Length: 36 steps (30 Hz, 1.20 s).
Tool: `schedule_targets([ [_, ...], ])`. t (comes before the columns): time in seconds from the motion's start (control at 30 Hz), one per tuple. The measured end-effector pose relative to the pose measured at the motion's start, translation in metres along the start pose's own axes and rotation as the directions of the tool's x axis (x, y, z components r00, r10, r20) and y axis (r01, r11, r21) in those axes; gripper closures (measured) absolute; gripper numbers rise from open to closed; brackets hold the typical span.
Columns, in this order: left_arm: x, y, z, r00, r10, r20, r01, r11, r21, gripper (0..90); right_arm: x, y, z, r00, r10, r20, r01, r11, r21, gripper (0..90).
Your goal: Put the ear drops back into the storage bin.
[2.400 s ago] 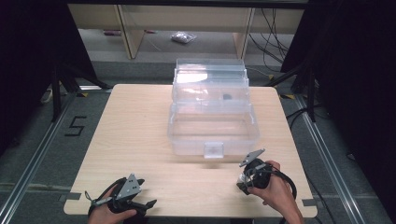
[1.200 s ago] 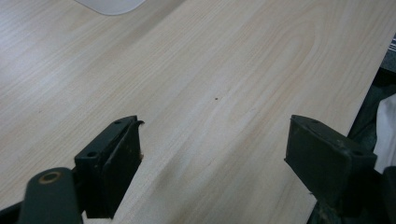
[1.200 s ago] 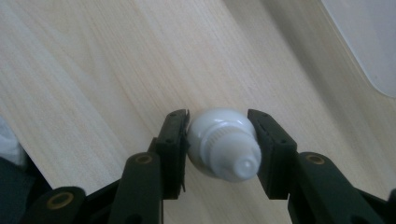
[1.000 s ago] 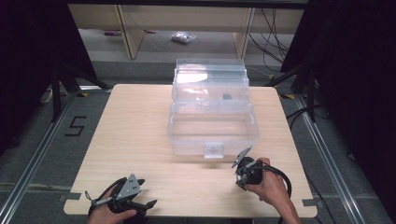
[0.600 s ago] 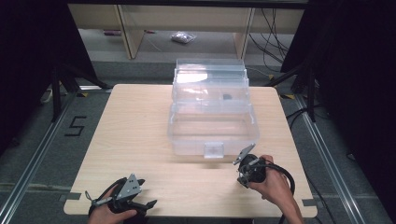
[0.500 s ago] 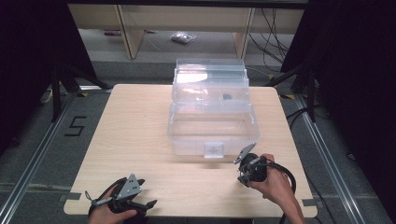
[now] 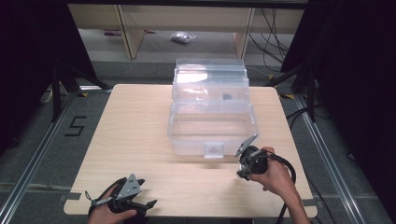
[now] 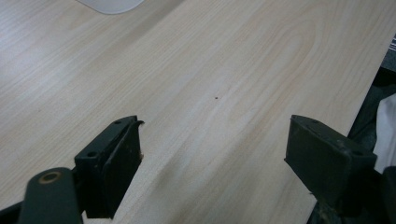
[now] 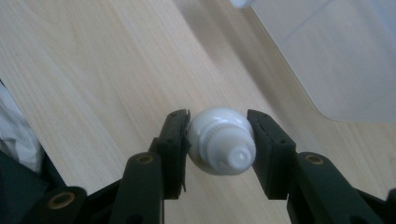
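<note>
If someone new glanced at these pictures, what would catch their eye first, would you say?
Probably the clear plastic box at the middle of the wooden table. Next, the right tool, near the box's front right corner, shut on a small white capped object. The left tool rests open at the table's near edge.

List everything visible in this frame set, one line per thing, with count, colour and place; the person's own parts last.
clear plastic box: one, transparent, tiered, centre-rear of the table, front latch facing the person.
small dark item: one, black, inside the box's upper tier; too small to identify.
white cap: one, white, ridged, clamped between the right claw's jaws.
table: one, light wood.
number marking: one, black "5", floor left of the table.
bag: one, clear, floor behind the table.
left claw: black, jaws apart, over bare wood at the table's near-left edge.
right claw: black, near the box's front-right corner.
</note>
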<state>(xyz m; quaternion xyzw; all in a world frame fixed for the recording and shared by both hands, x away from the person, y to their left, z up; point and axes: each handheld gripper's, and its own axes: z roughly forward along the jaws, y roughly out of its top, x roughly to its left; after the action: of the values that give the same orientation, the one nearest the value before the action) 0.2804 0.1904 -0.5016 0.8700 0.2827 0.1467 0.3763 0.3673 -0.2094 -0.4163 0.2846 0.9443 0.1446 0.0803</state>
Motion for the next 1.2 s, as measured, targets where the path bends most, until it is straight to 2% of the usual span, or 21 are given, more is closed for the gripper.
schedule_targets([
  [0.03,0.000,0.000,0.000,1.0000,0.000,0.000,0.000,1.0000,0.000,17.8,-0.003,0.001,-0.001,0.9997,-0.023,0.000,0.023,1.000,-0.004,60.3],
  [0.07,0.000,0.000,0.000,1.0000,0.000,-0.002,0.000,1.0000,-0.003,17.7,-0.002,0.002,-0.002,1.0000,-0.007,0.006,0.007,1.000,0.004,60.3],
  [0.17,0.000,0.000,0.000,1.0000,0.000,-0.001,0.000,1.0000,-0.001,17.7,-0.002,0.005,-0.007,1.0000,-0.004,-0.002,0.004,1.000,0.007,60.3],
  [0.2,0.000,0.000,0.000,1.0000,0.001,0.000,-0.001,1.0000,0.000,17.8,-0.003,0.006,-0.009,0.9998,-0.018,0.000,0.018,1.000,0.004,60.3],
  [0.33,0.000,0.000,0.000,1.0000,0.000,-0.002,0.000,1.0000,-0.004,17.7,-0.004,0.009,-0.017,0.9997,-0.020,-0.015,0.020,1.000,-0.002,60.3],
  [0.4,0.000,0.000,0.000,1.0000,-0.001,0.000,0.001,1.0000,0.000,17.7,-0.005,0.010,-0.021,0.9992,-0.035,-0.020,0.035,0.999,-0.004,60.3],
  [0.47,0.000,0.000,0.000,1.0000,0.000,0.000,0.000,1.0000,0.000,17.7,-0.004,0.011,-0.027,0.9995,-0.029,-0.007,0.029,1.000,-0.001,60.3],
  [0.57,0.000,0.000,0.000,1.0000,0.007,-0.002,-0.007,1.0000,0.006,17.8,-0.005,0.013,-0.035,0.9989,-0.046,-0.004,0.046,0.999,-0.006,60.3],
  [0.63,0.000,0.000,0.000,1.0000,-0.001,0.000,0.001,1.0000,-0.002,17.7,-0.006,0.014,-0.041,0.9993,-0.035,0.010,0.035,0.999,-0.002,60.3],
  [0.67,0.000,0.000,0.000,1.0000,0.000,-0.001,0.000,1.0000,-0.001,17.7,-0.009,0.015,-0.044,0.9989,-0.046,0.004,0.046,0.999,-0.010,60.3],
  [0.7,0.000,0.000,0.000,1.0000,0.000,-0.002,0.000,1.0000,-0.003,17.7,-0.008,0.015,-0.046,0.9995,-0.030,0.005,0.030,1.000,-0.004,60.3],
  [0.73,0.000,0.000,0.000,1.0000,0.000,-0.001,0.000,1.0000,-0.003,17.7,-0.011,0.016,-0.048,0.9991,-0.042,0.005,0.042,0.999,-0.009,60.3],
  [0.87,0.000,0.000,0.000,1.0000,-0.001,0.000,0.001,1.0000,0.000,17.7,-0.019,0.019,-0.053,0.9997,-0.026,0.001,0.026,1.000,-0.009,60.3],
  [0.97,0.000,0.000,0.001,1.0000,-0.006,0.007,0.007,0.9999,-0.016,17.8,-0.024,0.023,-0.055,0.9999,-0.009,0.005,0.009,1.000,-0.003,60.3],
  [1.0,0.001,0.000,0.000,0.9999,0.011,0.001,-0.011,0.9999,0.004,17.7,-0.026,0.024,-0.057,0.9999,-0.012,0.007,0.012,1.000,-0.002,60.3],
  [1.03,0.000,0.000,0.001,1.0000,-0.003,-0.003,0.003,1.0000,-0.001,17.7,-0.028,0.025,-0.058,1.0000,-0.006,0.005,0.006,1.000,-0.003,60.3],
  [1.1,0.001,0.000,0.000,1.0000,0.006,0.000,-0.006,1.0000,0.006,17.8,-0.032,0.027,-0.062,1.0000,-0.010,0.002,0.010,1.000,-0.007,60.3],
  [1.2,0.000,0.000,0.000,1.0000,0.000,0.001,0.000,1.0000,-0.001,17.7,-0.040,0.031,-0.068,1.0000,0.008,0.004,-0.008,1.000,-0.012,60.3],
])
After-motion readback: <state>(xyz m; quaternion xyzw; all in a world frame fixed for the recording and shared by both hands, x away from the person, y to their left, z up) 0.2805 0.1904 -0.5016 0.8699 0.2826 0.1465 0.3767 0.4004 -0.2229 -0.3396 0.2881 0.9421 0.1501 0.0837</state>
